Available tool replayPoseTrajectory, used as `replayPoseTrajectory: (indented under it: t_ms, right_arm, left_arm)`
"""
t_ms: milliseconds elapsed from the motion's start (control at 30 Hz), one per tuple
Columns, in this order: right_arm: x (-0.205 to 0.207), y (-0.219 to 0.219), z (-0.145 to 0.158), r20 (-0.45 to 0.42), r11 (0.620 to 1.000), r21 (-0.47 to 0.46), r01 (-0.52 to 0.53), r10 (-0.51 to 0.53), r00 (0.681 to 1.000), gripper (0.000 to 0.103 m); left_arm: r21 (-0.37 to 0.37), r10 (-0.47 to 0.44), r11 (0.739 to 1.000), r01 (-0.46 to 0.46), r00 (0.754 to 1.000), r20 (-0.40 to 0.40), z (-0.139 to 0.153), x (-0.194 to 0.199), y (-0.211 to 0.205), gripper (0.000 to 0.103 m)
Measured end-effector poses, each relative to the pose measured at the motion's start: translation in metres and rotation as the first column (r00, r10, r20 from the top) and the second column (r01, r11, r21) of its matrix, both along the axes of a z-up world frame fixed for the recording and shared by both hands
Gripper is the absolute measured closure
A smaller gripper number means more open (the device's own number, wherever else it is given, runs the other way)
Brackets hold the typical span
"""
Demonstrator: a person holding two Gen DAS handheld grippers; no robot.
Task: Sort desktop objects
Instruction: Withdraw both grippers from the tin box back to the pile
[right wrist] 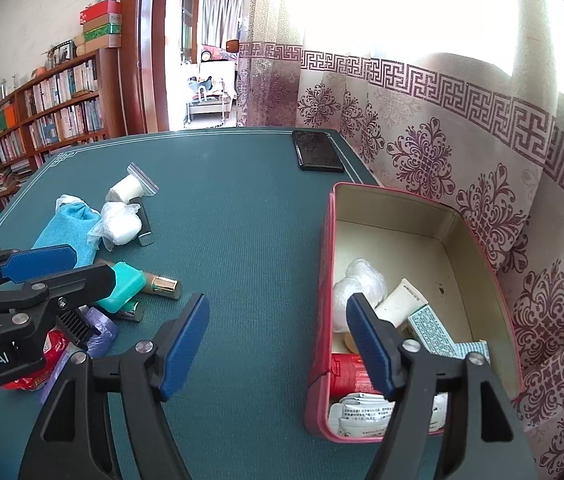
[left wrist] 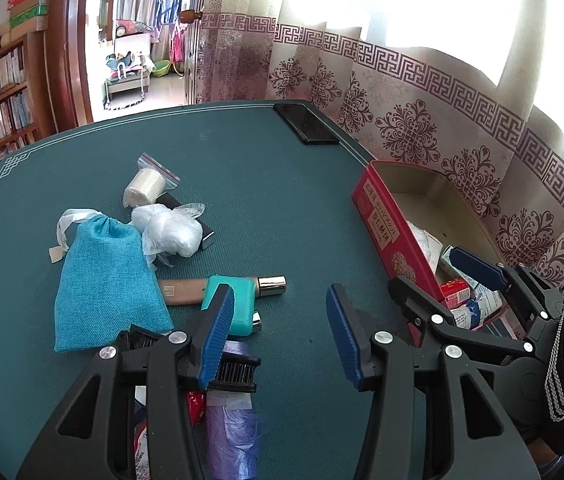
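sorting clutter into the red box (right wrist: 322,280), both grippers empty.
my right gripper (right wrist: 278,344) gapes over the rim; my left gripper (left wrist: 278,332) stands open near the teal case (left wrist: 238,300), where neighbouring bottles risk being knocked away.

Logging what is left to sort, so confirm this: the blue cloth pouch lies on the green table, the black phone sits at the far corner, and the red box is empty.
One thing is wrong: the red box is not empty. The right wrist view shows a white tube, packets and small cartons inside. The blue cloth pouch does lie on the green table, and the black phone sits at the far corner.
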State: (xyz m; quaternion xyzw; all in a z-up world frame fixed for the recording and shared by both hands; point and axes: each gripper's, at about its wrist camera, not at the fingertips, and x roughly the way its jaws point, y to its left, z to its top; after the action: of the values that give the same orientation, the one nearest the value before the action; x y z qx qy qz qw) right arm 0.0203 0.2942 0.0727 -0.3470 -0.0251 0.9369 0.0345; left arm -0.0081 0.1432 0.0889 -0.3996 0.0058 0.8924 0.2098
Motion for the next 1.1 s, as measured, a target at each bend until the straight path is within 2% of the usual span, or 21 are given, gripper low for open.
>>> replayPoseTrajectory:
  t_ms: [67, 833, 1100]
  right_arm:
    - [-0.001, -0.006, -0.001, 0.004, 1.0, 0.006, -0.013, 0.013, 1.0, 0.025]
    - [-0.023, -0.062, -0.027, 0.108, 0.992, 0.02, -0.121, 0.118, 0.987, 0.024]
    - [-0.029, -0.062, -0.038, 0.158, 0.989, -0.064, -0.133, 0.141, 0.977, 0.024]
  left_arm:
    - [0.006, 0.015, 1.0, -0.015, 1.0, 0.007, -0.003, -0.001, -0.008, 0.051]
    - [0.048, 0.158, 0.986, -0.162, 0.983, 0.091, -0.033, -0.014, -0.081, 0.051]
    - [0.051, 0.192, 0.979, -0.199, 0.975, 0.113, -0.042, -0.012, -0.101, 0.051]
